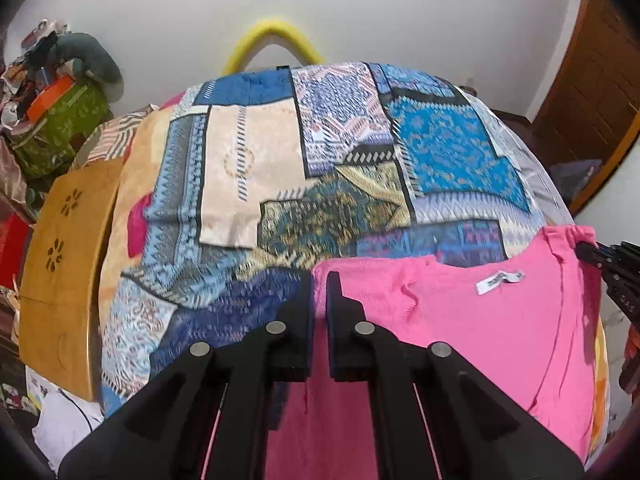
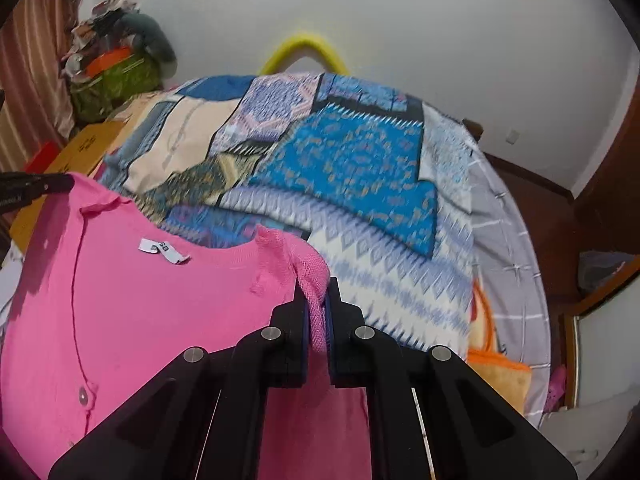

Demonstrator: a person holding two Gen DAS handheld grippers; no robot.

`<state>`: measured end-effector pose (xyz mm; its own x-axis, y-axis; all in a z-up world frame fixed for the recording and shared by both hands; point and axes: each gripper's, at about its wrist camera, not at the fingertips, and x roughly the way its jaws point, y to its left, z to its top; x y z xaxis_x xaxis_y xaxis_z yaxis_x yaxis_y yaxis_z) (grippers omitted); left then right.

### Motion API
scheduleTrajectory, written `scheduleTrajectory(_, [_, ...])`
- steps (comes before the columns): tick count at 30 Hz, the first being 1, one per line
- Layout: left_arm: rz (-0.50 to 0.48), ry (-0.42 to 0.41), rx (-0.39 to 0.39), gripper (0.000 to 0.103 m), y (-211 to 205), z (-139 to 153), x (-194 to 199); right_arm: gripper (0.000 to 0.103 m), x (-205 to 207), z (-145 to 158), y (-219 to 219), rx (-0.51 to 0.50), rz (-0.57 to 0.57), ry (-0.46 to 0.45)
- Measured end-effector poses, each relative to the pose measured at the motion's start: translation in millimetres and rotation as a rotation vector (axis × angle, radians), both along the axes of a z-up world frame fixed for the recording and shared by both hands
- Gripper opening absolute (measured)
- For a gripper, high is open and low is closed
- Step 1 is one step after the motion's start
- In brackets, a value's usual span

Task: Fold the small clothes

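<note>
A small pink knit top (image 1: 480, 320) with a white neck label (image 1: 498, 280) hangs spread between my two grippers over a patchwork bedspread (image 1: 320, 152). My left gripper (image 1: 320, 280) is shut on the top's left shoulder edge. In the right wrist view my right gripper (image 2: 316, 292) is shut on a bunched bit of the pink top (image 2: 140, 300) at its right shoulder. The label (image 2: 164, 250) and a button (image 2: 83, 392) face that camera. The other gripper's black tip shows at each view's edge: the right one (image 1: 600, 256) and the left one (image 2: 40, 188).
The bed's patchwork cover (image 2: 352, 168) fills the middle. A yellow-brown board (image 1: 64, 272) leans at the bed's left. Piled bags and clutter (image 1: 56, 112) stand at the back left. A yellow tube (image 1: 272, 40) arches against the white wall. A wooden door (image 1: 592, 92) is at the right.
</note>
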<state>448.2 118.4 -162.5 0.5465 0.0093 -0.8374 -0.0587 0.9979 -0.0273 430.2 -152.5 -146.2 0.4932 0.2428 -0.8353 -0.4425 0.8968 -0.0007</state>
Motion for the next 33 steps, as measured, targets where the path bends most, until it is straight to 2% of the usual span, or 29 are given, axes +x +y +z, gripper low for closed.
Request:
scheduleTrajectory(6, [0.048, -0.021, 0.004, 0.004, 9.5, 0.2, 22.4, 0.006, 19.1, 0.7, 3.7, -0.012, -0.048, -0.033])
scheduleTrajectory(12, [0.095, -0.002, 0.011, 0.004, 18.1, -17.6, 41.1, 0.006, 33.9, -8.5, 9.6, -0.03, -0.089, -0.043])
scheduleTrajectory(16, [0.097, 0.033, -0.021, 0.004, 22.1, -36.7, 47.3, 0.006, 38.9, -20.9, 11.5, -0.004, -0.092, -0.001])
scheduleTrajectory(24, [0.068, 0.113, 0.002, 0.004, 19.4, -74.8, 41.6, 0.007, 29.7, -51.2, 13.9, 0.008, -0.059, 0.094])
scheduleTrajectory(27, [0.053, 0.133, 0.014, 0.007, 21.8, -77.6, 34.4, 0.015, 26.1, -49.2, 10.7, 0.008, -0.074, 0.105])
scheduleTrajectory(29, [0.052, 0.142, 0.015, 0.011, 26.0, -75.8, 29.2, 0.032, 21.7, -42.4, 8.1, 0.011, -0.083, 0.101])
scheduleTrajectory(33, [0.077, 0.119, -0.002, 0.016, 41.7, -58.5, 11.3, 0.048, 7.1, -18.3, 4.5, 0.038, -0.071, 0.053])
